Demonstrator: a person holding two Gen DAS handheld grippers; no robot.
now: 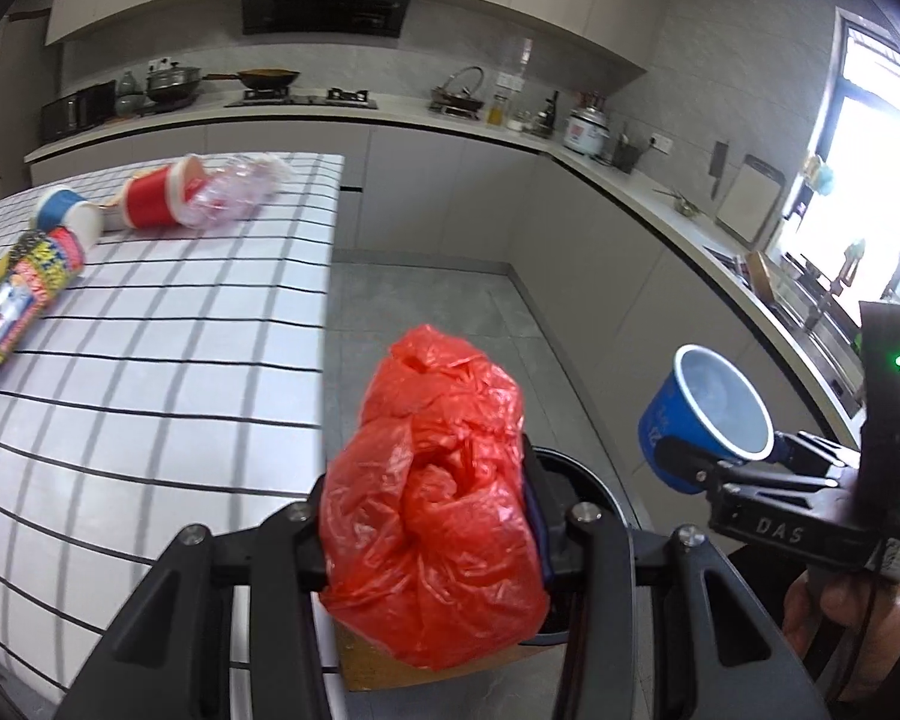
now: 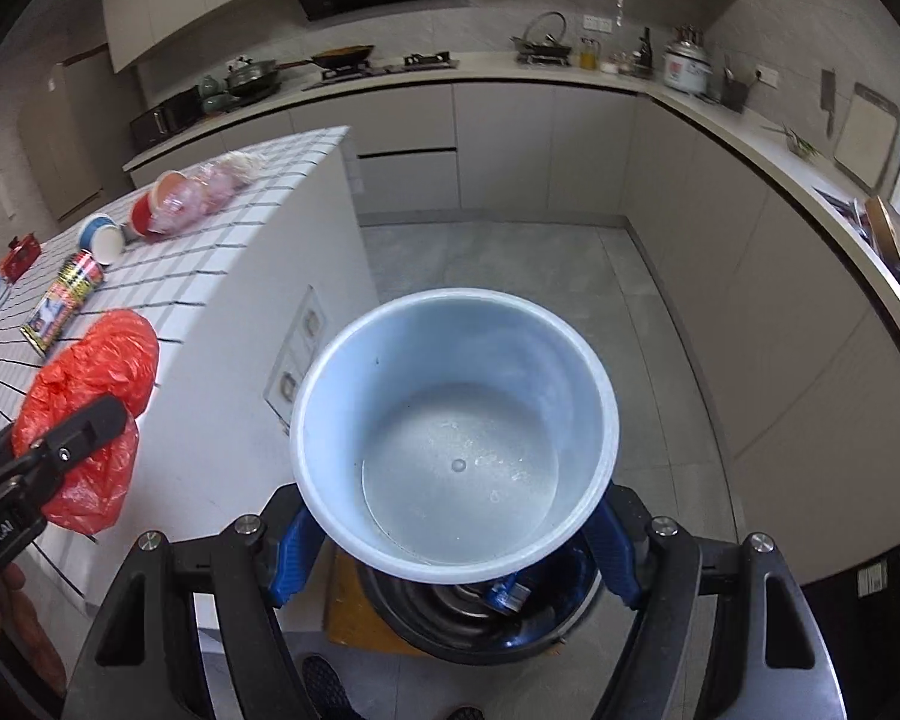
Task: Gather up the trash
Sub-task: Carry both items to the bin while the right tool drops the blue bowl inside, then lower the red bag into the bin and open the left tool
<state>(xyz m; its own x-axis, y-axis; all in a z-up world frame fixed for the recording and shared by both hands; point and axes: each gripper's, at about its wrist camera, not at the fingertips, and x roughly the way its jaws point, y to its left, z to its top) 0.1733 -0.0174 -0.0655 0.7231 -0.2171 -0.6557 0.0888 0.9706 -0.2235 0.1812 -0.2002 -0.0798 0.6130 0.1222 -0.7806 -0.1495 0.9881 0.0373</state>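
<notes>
My left gripper (image 1: pixel 429 531) is shut on a crumpled red plastic bag (image 1: pixel 432 516) and holds it past the table's edge, above a dark round bin (image 1: pixel 594 492). The bag also shows in the right wrist view (image 2: pixel 90 414). My right gripper (image 2: pixel 456 534) is shut on a blue paper cup (image 2: pixel 456 438), empty and white inside, held above the same bin (image 2: pixel 480 618). In the left wrist view the cup (image 1: pixel 708 414) hangs to the right of the bag. More trash lies on the table: a red cup (image 1: pixel 156 192), a clear crushed bottle (image 1: pixel 228 195), a blue-white cup (image 1: pixel 69 213), a printed can (image 1: pixel 24 294).
The white table with a black grid (image 1: pixel 150 372) fills the left. A brown cardboard piece (image 2: pixel 345 612) lies on the grey floor by the bin. Kitchen counters (image 1: pixel 630 180) with cookware run along the back and right walls. A socket plate (image 2: pixel 297 360) sits on the table's side.
</notes>
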